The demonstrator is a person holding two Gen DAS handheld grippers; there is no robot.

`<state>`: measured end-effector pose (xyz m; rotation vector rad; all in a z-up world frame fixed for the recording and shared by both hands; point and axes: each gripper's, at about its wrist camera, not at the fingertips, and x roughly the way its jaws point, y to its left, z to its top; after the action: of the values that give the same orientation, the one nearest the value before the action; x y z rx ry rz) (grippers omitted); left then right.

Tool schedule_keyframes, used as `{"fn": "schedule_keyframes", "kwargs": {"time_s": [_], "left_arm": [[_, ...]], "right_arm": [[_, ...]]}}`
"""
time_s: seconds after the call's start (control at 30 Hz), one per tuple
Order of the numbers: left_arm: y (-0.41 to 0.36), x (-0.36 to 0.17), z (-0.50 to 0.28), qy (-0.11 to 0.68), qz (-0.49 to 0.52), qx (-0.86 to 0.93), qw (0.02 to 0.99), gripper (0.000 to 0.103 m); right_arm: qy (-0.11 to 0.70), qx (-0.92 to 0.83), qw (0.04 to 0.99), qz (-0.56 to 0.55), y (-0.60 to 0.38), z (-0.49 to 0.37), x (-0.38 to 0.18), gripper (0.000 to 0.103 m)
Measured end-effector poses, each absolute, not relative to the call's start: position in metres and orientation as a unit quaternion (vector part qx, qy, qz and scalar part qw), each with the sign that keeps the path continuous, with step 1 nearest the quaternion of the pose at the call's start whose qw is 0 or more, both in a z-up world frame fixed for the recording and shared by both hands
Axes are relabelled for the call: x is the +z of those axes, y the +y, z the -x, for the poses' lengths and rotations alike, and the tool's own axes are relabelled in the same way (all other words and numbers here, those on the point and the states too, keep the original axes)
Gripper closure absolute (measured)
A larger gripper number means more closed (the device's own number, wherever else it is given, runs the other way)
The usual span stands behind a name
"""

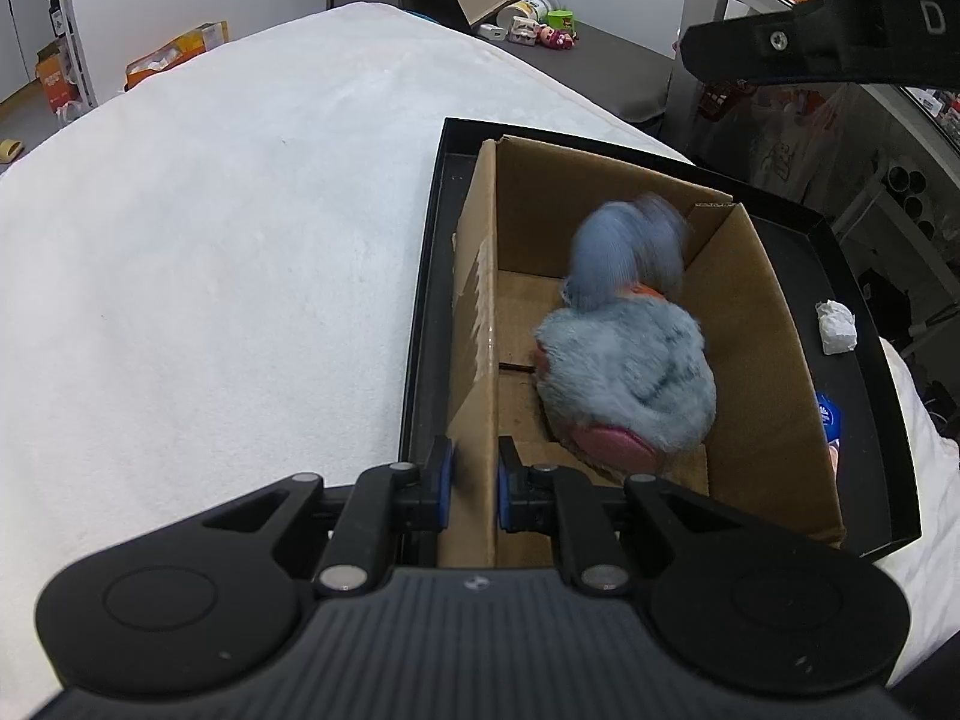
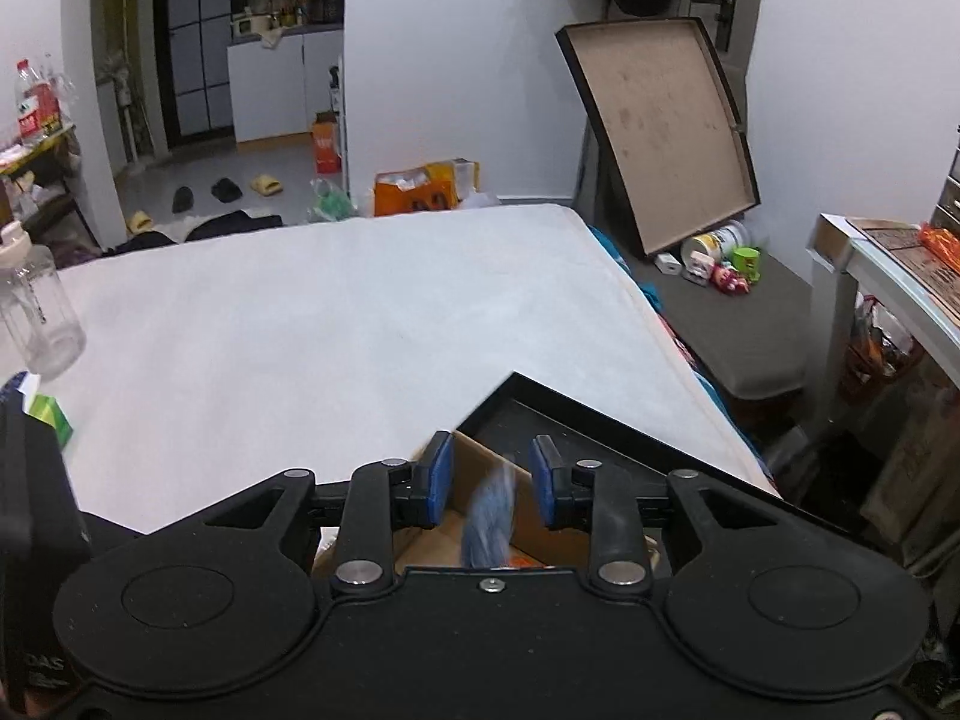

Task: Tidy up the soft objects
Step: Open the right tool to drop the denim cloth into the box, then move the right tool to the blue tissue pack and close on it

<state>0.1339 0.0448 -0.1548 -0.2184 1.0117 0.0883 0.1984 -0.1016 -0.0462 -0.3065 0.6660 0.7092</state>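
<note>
A grey-blue plush toy [image 1: 630, 372] with a pink underside lies inside a cardboard box [image 1: 774, 396]. Its upper part is motion-blurred. The box stands in a black tray [image 1: 864, 420] on the white bed [image 1: 228, 240]. My left gripper [image 1: 474, 480] is shut on the box's left cardboard wall [image 1: 477, 360]. My right gripper [image 2: 492, 483] is open above the box [image 2: 480, 462], with the blurred blue plush [image 2: 489, 522] below, between its pads and not gripped. The right gripper's body also shows in the left wrist view [image 1: 828, 42], top right.
A crumpled white tissue [image 1: 835, 327] lies in the tray beside the box. A clear bottle [image 2: 36, 306] and a green item [image 2: 51, 417] sit at the bed's left. A large box lid [image 2: 660, 132] leans on the wall over small toys [image 2: 720, 267]. A shelf [image 2: 888, 276] stands at right.
</note>
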Motion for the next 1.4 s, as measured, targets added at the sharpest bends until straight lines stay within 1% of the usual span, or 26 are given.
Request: {"fn": "schedule_keyframes", "kwargs": {"time_s": [0.07,0.17,0.23,0.3,0.37,0.5,0.6,0.67,0.87,1.0,1.17,1.27,1.33,1.4], "left_arm": [[0.045,-0.154,-0.134,0.484,0.103,0.042,0.868,0.089],[0.043,-0.152,-0.134,0.483,0.099,0.042,0.869,0.089],[0.042,-0.151,-0.134,0.482,0.094,0.043,0.87,0.089],[0.041,-0.15,-0.134,0.483,0.092,0.043,0.87,0.089],[0.039,-0.15,-0.133,0.483,0.088,0.044,0.87,0.086],[0.034,-0.149,-0.134,0.487,0.075,0.042,0.869,0.083],[0.032,-0.148,-0.135,0.49,0.071,0.044,0.868,0.076],[0.031,-0.147,-0.134,0.49,0.068,0.046,0.868,0.066],[0.026,-0.144,-0.136,0.489,0.051,0.053,0.869,0.052],[0.022,-0.144,-0.137,0.49,0.041,0.054,0.869,0.048],[0.019,-0.145,-0.14,0.494,0.034,0.056,0.867,0.043],[0.017,-0.145,-0.142,0.495,0.027,0.055,0.867,0.039],[0.015,-0.145,-0.143,0.496,0.023,0.055,0.866,0.037],[0.013,-0.146,-0.145,0.498,0.018,0.056,0.865,0.035]], "right_arm": [[0.32,0.338,0.873,0.148,-0.102,-0.198,-0.047,0.072],[0.33,0.33,0.873,0.144,-0.109,-0.199,-0.049,0.067],[0.335,0.324,0.874,0.14,-0.114,-0.198,-0.052,0.06],[0.339,0.316,0.875,0.137,-0.122,-0.196,-0.054,0.058],[0.345,0.308,0.877,0.132,-0.131,-0.194,-0.058,0.056],[0.357,0.286,0.881,0.119,-0.152,-0.192,-0.064,0.052],[0.368,0.268,0.884,0.107,-0.17,-0.19,-0.07,0.051],[0.373,0.257,0.886,0.101,-0.181,-0.188,-0.073,0.05],[0.389,0.229,0.889,0.078,-0.212,-0.186,-0.083,0.049],[0.402,0.216,0.887,0.068,-0.226,-0.186,-0.094,0.048],[0.419,0.2,0.884,0.052,-0.241,-0.188,-0.106,0.044],[0.428,0.189,0.883,0.045,-0.248,-0.189,-0.115,0.036],[0.434,0.184,0.881,0.037,-0.252,-0.19,-0.121,0.027],[0.44,0.181,0.879,0.032,-0.254,-0.19,-0.127,0.022]]}}
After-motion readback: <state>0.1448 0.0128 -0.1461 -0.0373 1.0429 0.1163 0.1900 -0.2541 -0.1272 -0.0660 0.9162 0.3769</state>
